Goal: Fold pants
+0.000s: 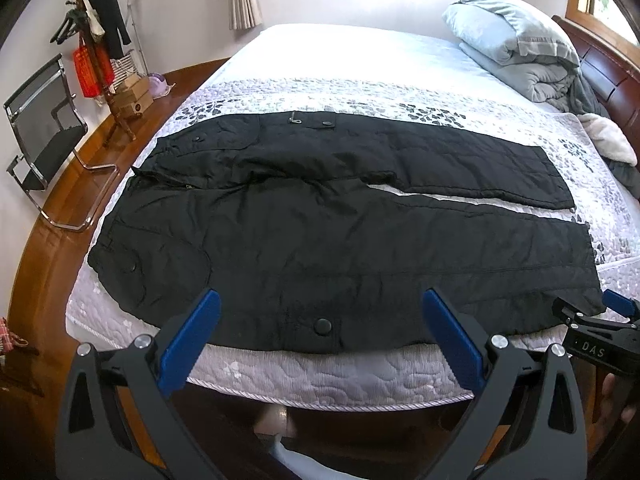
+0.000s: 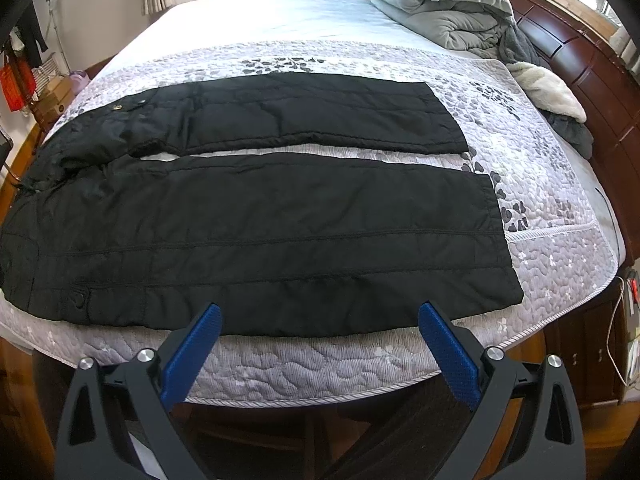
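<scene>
The black pants [image 1: 320,216] lie spread flat across the near part of the bed [image 1: 320,384], waist at the left and both legs running right with a narrow gap between them, laid out ready for a first fold. The left gripper [image 1: 320,340] and right gripper [image 2: 320,344] hover at the near hem, fingers apart and holding nothing; no containers matter here

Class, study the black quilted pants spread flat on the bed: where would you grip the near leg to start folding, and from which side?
Probably grip the near leg's outer edge on the black quilted pants, coming from the bed's near side. That edge lies flat along the quilted mattress rim, right ahead of the open left gripper and the open right gripper, so low fingers can slide under it.
</scene>
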`<state>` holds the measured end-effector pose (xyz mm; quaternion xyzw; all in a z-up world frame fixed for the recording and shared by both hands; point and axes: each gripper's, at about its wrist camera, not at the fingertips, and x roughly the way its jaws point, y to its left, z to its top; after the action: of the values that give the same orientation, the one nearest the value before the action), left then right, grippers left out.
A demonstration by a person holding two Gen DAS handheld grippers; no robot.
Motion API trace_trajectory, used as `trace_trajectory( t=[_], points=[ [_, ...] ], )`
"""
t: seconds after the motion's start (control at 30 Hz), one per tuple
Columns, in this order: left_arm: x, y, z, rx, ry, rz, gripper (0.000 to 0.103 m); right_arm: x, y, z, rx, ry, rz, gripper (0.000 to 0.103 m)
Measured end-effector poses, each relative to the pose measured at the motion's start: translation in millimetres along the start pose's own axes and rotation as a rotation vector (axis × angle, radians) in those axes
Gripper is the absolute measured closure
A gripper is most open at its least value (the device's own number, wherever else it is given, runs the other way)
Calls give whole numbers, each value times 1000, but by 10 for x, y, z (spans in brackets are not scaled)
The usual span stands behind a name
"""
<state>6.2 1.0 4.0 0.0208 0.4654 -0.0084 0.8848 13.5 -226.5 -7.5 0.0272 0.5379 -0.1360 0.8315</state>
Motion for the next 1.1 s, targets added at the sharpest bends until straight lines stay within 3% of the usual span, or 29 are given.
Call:
trace_trajectory(
  t=[1.1],
  points=[
    [49, -70, 3, 19, 16, 0, 3, 103, -10, -27, 5, 27, 19, 4]
  ],
)
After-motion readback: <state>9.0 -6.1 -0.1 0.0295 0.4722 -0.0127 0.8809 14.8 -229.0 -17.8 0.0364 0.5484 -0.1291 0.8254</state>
